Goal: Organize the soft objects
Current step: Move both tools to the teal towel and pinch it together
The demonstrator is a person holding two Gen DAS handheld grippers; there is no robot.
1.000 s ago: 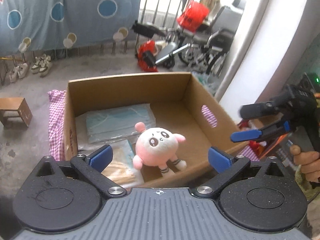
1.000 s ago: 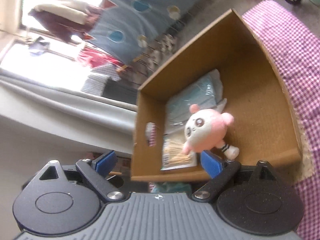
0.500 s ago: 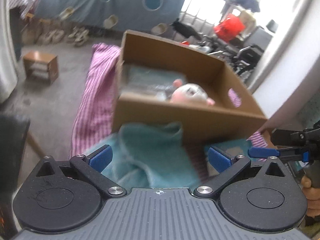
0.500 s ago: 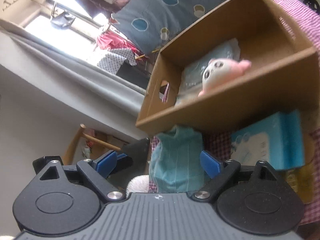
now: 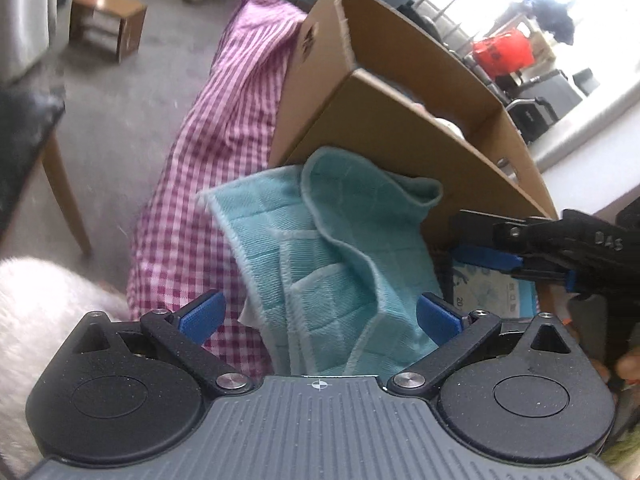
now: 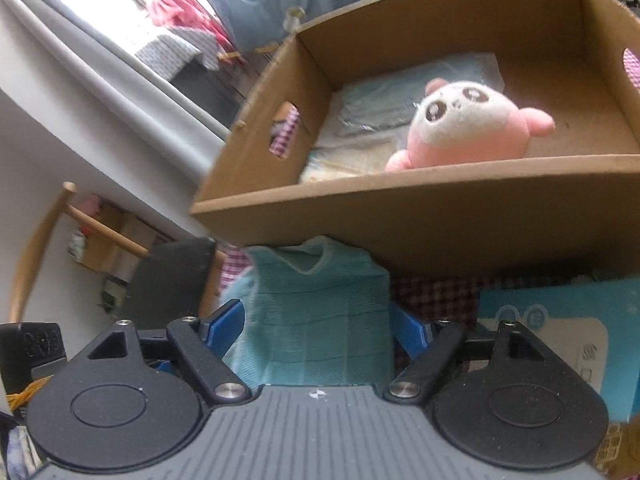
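A crumpled teal towel [image 5: 336,248] lies on the pink checked cloth [image 5: 200,184] against the front wall of a cardboard box [image 5: 384,132]. My left gripper [image 5: 320,316] is open, its blue pads on either side of the towel's near end. My right gripper [image 6: 316,330] also straddles the teal towel [image 6: 316,320]; its jaws are closing, and the pads stand at the cloth's edges without squeezing it. In the left wrist view the right gripper [image 5: 476,238] reaches in from the right. A pink and white plush [image 6: 460,124] sits inside the box [image 6: 440,224].
Plastic packs of masks [image 6: 384,96] lie in the box behind the plush. A blue tissue pack [image 6: 552,332] rests right of the towel. A dark wooden chair [image 6: 172,276] stands at the left, and a white fluffy thing [image 5: 36,300] is near my left gripper.
Both grippers have come down from above the box to the teal towel in front of it. The right jaws have narrowed a little around the towel.
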